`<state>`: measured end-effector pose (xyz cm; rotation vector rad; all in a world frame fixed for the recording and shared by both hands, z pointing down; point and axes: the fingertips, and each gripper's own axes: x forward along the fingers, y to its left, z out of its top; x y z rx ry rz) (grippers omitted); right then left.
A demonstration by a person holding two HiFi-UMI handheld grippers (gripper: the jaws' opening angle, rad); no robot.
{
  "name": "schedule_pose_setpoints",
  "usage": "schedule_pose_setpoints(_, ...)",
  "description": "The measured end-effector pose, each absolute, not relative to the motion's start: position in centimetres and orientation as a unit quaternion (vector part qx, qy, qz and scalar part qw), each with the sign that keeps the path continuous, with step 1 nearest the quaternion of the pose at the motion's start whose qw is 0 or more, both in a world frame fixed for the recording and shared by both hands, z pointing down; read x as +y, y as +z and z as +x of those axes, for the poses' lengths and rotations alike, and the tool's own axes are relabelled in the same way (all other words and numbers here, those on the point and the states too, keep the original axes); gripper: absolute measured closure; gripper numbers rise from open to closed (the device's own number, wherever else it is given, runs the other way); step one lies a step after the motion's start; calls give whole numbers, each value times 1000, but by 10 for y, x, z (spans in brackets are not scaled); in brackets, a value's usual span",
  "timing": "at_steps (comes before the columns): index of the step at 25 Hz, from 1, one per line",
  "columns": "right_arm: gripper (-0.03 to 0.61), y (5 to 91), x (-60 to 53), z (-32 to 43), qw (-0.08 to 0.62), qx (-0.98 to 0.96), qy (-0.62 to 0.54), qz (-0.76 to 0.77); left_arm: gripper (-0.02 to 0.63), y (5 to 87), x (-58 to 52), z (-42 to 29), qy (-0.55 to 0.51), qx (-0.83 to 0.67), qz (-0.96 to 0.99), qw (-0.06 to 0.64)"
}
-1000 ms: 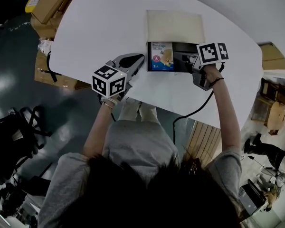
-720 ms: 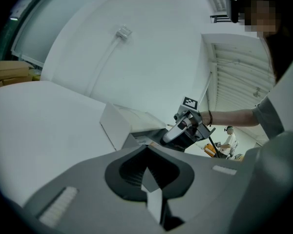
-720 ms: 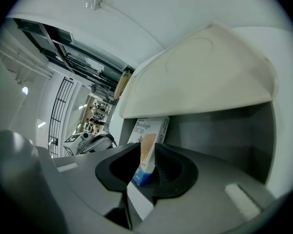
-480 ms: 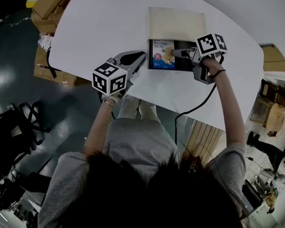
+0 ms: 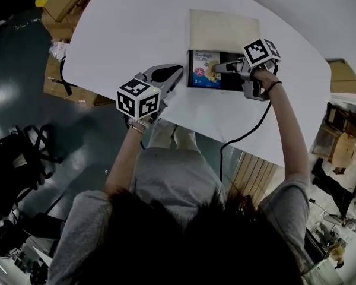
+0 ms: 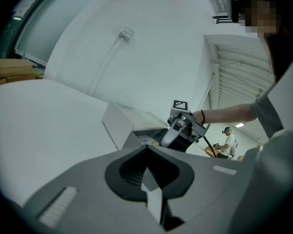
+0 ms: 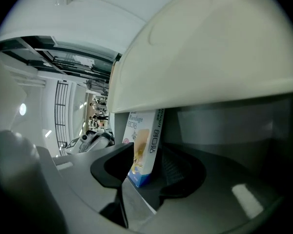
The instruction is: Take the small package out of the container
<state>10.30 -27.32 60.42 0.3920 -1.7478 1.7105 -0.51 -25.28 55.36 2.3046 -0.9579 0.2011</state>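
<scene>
A dark container [image 5: 225,86] with its cream lid [image 5: 224,31] folded back sits on the white table [image 5: 124,34]. Inside it lies the small blue and white bandage package [image 5: 202,70]. My right gripper [image 5: 216,68] reaches into the container from the right. Its jaws are opening, and in the right gripper view they straddle the package [image 7: 145,147], whose edge stands between the right gripper's [image 7: 149,168] fingers under the lid [image 7: 210,57]. My left gripper [image 5: 177,71] rests shut and empty on the table just left of the container [image 6: 136,133].
Cardboard boxes [image 5: 65,5] are stacked on the floor beyond the table's left edge. A black cable [image 5: 243,135] runs from the right gripper over the near table edge. A person [image 6: 228,140] stands far off in the room.
The right gripper has moved left inside the container, from its right end onto the package, and its jaws have spread apart. The left gripper has stayed in place.
</scene>
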Motion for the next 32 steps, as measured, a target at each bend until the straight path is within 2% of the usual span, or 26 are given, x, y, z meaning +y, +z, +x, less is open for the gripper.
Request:
schedule_pose_setpoints(5,394,602,-269,101,322,-652,675,124,620,554,-253,-7,77,-365,872,316)
schedule_pose_setpoints(10,439,598,-268,101,296,-645,699,94,620,551,-253,-8,75,-367,871,317)
schedule_pose_setpoints(32,462,591,-268,102,292,-634,710,93,620,549,-250,-12,74,-364,873,315)
